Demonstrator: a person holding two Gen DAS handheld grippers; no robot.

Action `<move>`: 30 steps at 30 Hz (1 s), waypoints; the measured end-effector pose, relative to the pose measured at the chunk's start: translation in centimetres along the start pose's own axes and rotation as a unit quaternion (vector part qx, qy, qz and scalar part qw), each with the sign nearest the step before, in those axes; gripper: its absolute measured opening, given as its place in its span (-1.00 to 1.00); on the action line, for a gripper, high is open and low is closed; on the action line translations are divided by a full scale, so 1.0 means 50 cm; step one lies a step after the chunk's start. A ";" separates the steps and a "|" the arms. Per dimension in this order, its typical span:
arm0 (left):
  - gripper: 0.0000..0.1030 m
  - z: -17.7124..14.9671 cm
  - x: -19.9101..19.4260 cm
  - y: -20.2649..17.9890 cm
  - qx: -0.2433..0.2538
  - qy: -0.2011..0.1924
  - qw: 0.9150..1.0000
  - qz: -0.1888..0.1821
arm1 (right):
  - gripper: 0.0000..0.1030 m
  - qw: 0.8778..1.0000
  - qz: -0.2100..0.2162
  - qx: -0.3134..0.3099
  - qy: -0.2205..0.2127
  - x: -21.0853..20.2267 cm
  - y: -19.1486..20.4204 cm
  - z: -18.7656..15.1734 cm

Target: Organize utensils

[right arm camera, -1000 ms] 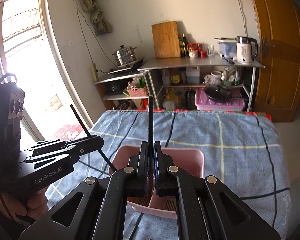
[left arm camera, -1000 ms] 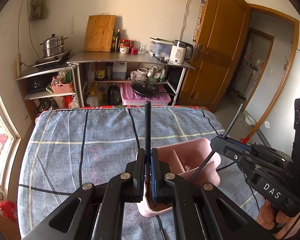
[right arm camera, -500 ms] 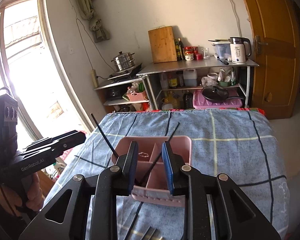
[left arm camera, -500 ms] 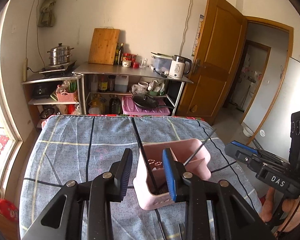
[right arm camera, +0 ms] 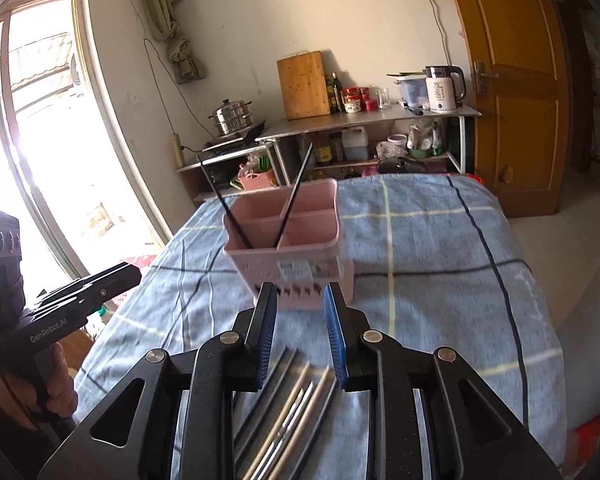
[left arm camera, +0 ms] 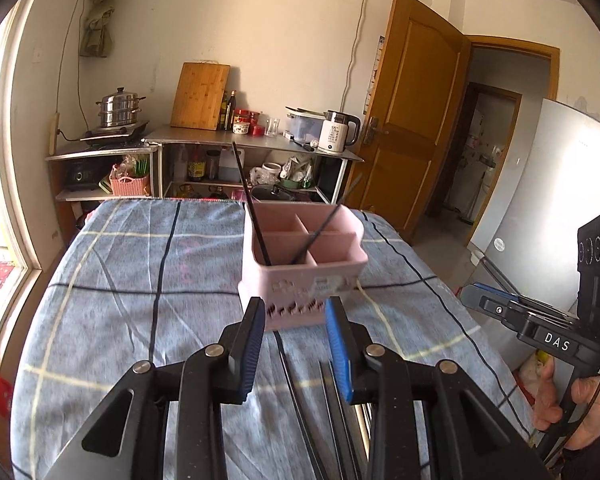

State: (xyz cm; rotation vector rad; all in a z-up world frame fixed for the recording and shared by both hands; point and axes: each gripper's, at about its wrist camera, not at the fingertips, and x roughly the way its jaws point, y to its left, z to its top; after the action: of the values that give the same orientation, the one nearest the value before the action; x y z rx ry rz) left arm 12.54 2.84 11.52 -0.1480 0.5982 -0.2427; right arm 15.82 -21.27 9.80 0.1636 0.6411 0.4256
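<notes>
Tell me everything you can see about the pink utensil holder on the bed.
The pink utensil holder is a rectangular tub that looks like matte plastic, with rounded corners. Inner walls split it into compartments. Its front carries a small printed motif, a pale sticker and a row of dark drain slots near the base. It stands upright on the blue checked blanket. Two black chopsticks stand in it, leaning apart in a V. Nothing else touches it.

Both grippers released chopsticks (left arm camera: 254, 216) into caddy (left arm camera: 300, 276).
</notes>
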 end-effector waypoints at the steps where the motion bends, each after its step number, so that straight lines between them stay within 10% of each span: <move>1: -0.40 -0.014 -0.005 -0.005 0.000 0.002 1.000 0.001 | -0.51 1.000 -0.001 0.000 0.002 -0.005 0.000 -0.011; 30: -0.40 -0.170 0.078 0.001 -0.016 0.083 0.996 0.008 | -0.51 0.997 -0.033 0.015 0.075 0.044 -0.027 -0.177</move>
State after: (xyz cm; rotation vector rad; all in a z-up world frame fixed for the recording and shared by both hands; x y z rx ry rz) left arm 10.78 1.25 2.47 -0.1552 0.7679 -0.2302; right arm 12.46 -21.37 1.24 0.1385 0.7981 0.3662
